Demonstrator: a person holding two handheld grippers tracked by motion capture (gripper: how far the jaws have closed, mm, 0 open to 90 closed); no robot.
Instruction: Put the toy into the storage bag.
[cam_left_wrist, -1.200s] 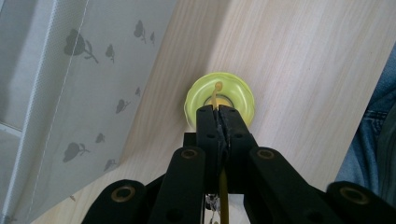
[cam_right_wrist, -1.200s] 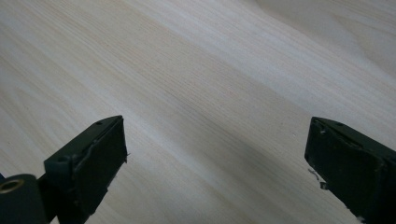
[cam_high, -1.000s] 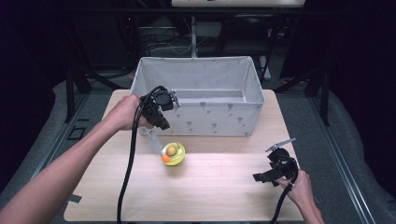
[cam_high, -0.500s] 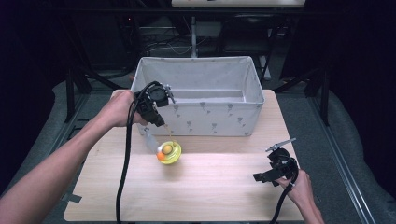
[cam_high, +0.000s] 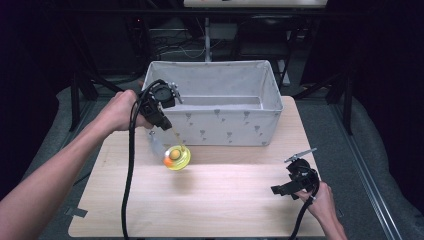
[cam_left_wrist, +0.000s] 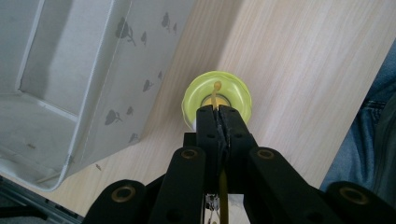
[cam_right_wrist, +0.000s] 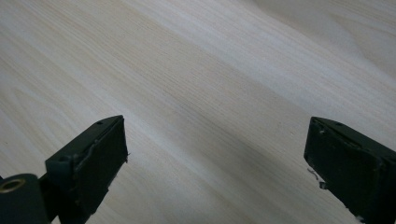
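A yellow-green round toy (cam_high: 176, 157) with an orange centre hangs on a thin yellow cord just in front of the fabric bin (cam_high: 225, 125). My left gripper (cam_high: 167, 127) is above it, shut on that cord. In the left gripper view the closed jaws of the left gripper (cam_left_wrist: 217, 110) pinch the cord, and the toy (cam_left_wrist: 233, 91) sits straight below them over the wooden table (cam_left_wrist: 299, 56). My right gripper (cam_high: 286, 184) rests low at the table's front right, held by a hand. In the right gripper view, the right gripper (cam_right_wrist: 215, 158) has wide-apart jaws with nothing between them.
The pale grey bin (cam_left_wrist: 93, 70) with small printed figures stands at the back of the wooden table (cam_high: 210, 205), its inside bare where visible. A black cable trails from the left gripper down over the table's front. Dark frames and floor surround the table.
The left hand has risen and drawn slightly left, carrying the toy up and leftwards along the front of the bin. The right hand and gripper have stayed put.
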